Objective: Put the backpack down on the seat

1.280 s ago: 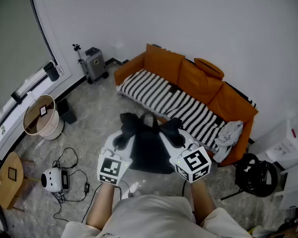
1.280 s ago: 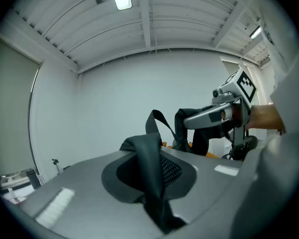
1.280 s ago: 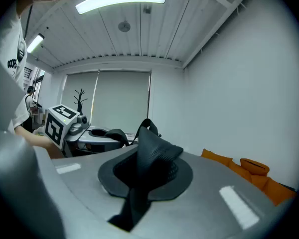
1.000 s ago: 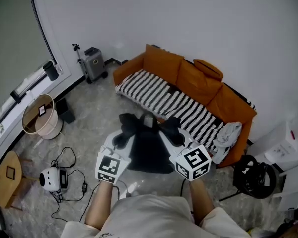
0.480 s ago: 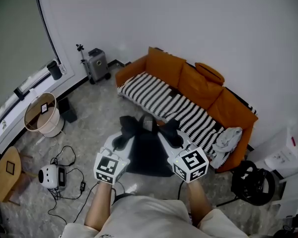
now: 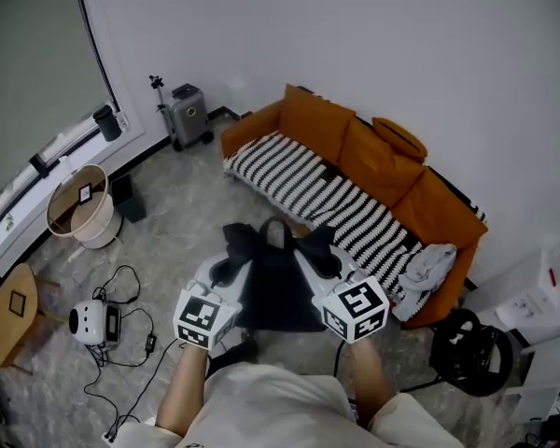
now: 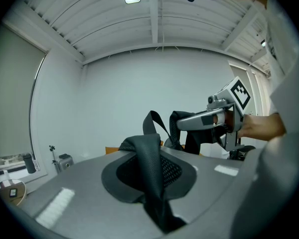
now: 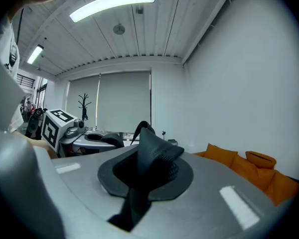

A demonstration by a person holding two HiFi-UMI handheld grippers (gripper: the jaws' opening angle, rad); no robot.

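My left gripper (image 6: 224, 270) and right gripper (image 6: 333, 265) each clamp a padded mesh strap (image 7: 152, 167) of the limp black fabric backpack (image 6: 278, 292).

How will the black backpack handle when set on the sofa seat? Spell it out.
Probably floppy: the backpack hangs limp between the left gripper and right gripper, each shut on a shoulder strap. Likely to slump rather than stand on the striped seat. The padded mesh straps look grippy, so slipping seems unlikely.
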